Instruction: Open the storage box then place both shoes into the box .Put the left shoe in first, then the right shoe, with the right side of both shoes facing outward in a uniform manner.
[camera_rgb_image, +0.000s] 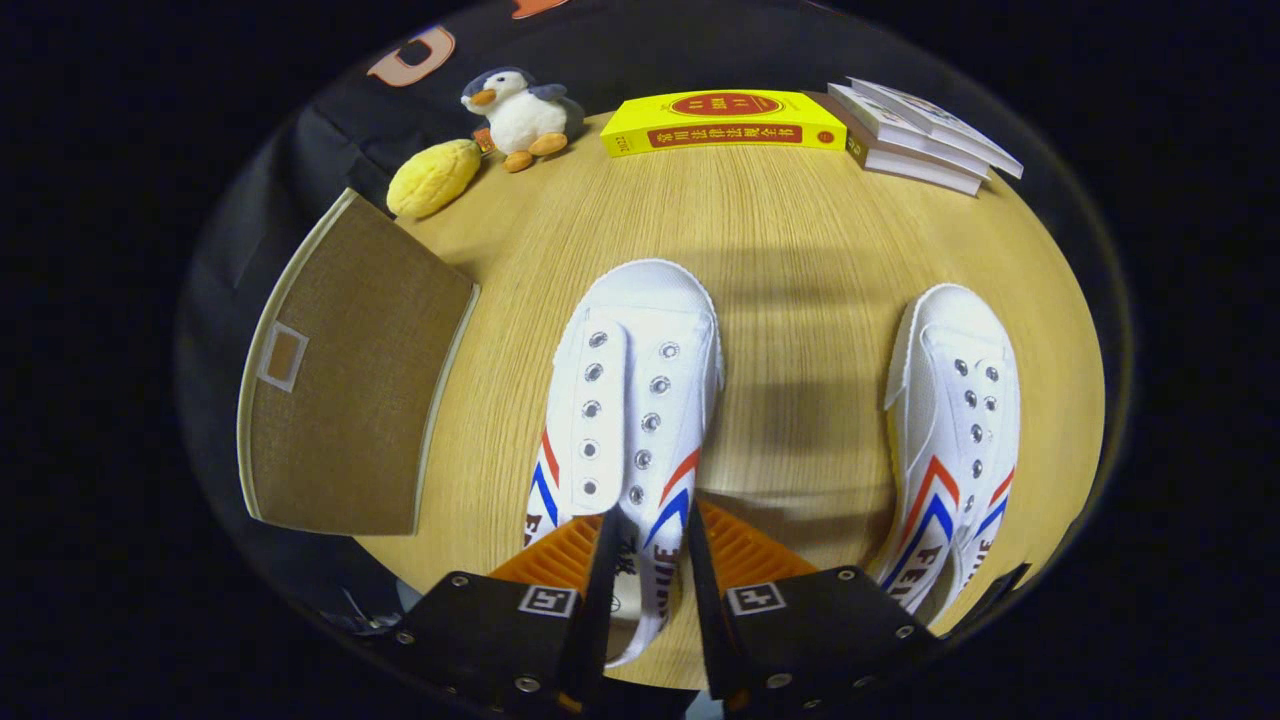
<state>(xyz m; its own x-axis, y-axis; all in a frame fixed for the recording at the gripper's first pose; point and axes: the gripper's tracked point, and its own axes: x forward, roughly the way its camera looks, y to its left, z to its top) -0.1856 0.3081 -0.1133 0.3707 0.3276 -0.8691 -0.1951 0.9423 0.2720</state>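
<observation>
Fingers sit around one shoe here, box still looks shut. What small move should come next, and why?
Probably back off the shoe and head for the storage box. Its lid looks closed, and the box must be opened first. The gripper has its fingers either side of that shoe's side wall, apparently not yet pressing.

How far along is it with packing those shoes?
Early on. The storage box still looks closed, and both shoes sit on the table. In hand: the hand-held gripper straddles the heel side of one shoe. The other shoe lies untouched. Boxing both remains.
</observation>
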